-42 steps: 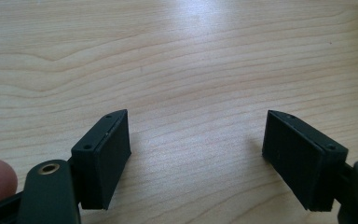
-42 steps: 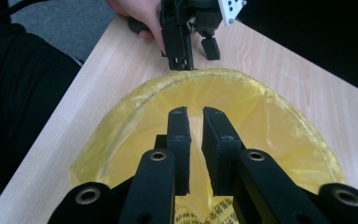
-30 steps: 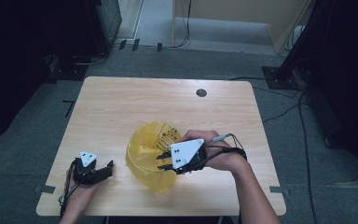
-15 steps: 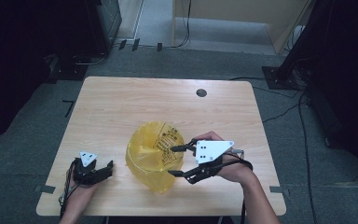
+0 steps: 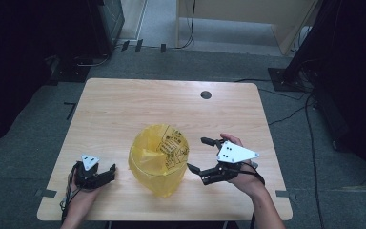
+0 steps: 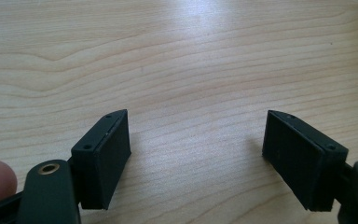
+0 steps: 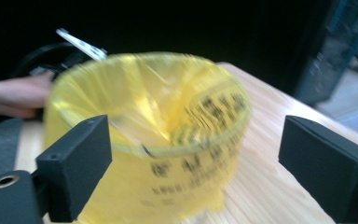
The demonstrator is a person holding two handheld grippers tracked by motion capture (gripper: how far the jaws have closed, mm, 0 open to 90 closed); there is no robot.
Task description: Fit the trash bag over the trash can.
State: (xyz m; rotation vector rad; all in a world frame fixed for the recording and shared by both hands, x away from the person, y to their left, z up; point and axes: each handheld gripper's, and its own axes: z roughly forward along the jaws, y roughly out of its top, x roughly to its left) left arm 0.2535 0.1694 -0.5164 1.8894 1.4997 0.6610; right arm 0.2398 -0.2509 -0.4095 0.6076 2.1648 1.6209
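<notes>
One yellow bag stands on your wooden worktop, grey floor around. Your right hand-held gripper has just been opening, nothing gripped; its view shows blurry black print. Your left hand-held gripper is released.

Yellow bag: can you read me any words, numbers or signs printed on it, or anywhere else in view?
Yellow bag: black print on its side and inside its mouth, too small in the high view and too blurred in the right gripper view to read.
Table: no text.
Right gripper and left gripper: no text that I can make out.
</notes>
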